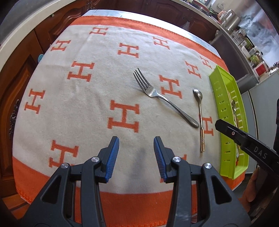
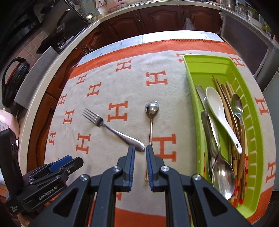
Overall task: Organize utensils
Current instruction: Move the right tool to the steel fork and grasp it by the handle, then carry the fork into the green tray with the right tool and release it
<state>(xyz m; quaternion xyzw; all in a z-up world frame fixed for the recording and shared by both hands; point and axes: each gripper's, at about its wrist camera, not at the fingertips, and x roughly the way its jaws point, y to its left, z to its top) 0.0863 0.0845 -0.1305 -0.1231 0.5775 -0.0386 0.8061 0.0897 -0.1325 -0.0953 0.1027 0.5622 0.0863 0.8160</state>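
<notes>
A steel fork (image 1: 162,97) (image 2: 111,130) and a small spoon (image 1: 200,118) (image 2: 151,120) with a gold handle lie on the orange and grey cloth. A green tray (image 2: 191,83) (image 1: 216,90) at the right holds spoons, knives and chopsticks. My left gripper (image 1: 136,155) is open and empty above the cloth, short of the fork. My right gripper (image 2: 140,153) hovers over the spoon's handle, jaws a narrow gap apart, holding nothing; one finger (image 1: 232,132) shows in the left wrist view.
The cloth (image 1: 97,97) covers a table with wooden cabinets (image 2: 157,15) behind it. A kitchen counter with pots and jars (image 1: 232,19) runs at the back right. A black kettle (image 2: 12,83) stands on the left counter.
</notes>
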